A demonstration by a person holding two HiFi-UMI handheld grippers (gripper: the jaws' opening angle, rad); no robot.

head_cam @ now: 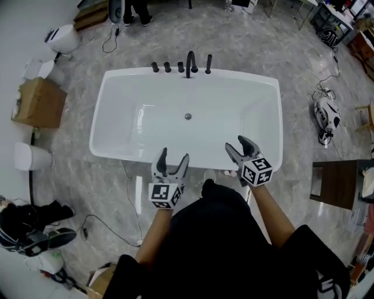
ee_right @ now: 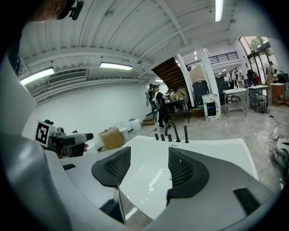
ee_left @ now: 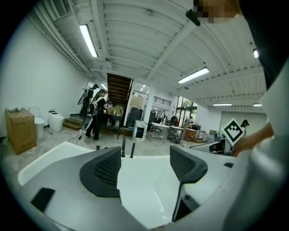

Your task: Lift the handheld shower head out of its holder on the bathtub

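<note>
The white bathtub fills the middle of the head view. On its far rim stands a row of black fittings: three short knobs, a curved spout, and at the right end the slim upright handheld shower head in its holder. My left gripper hovers open over the tub's near rim, with nothing between its jaws. My right gripper is open and empty too, over the near rim further right. Both are a tub's length from the shower head.
A cardboard box, a white bin and a toilet stand left of the tub. Cables trail over the marble floor. A dark table and a floor appliance are at the right. A person stands far behind.
</note>
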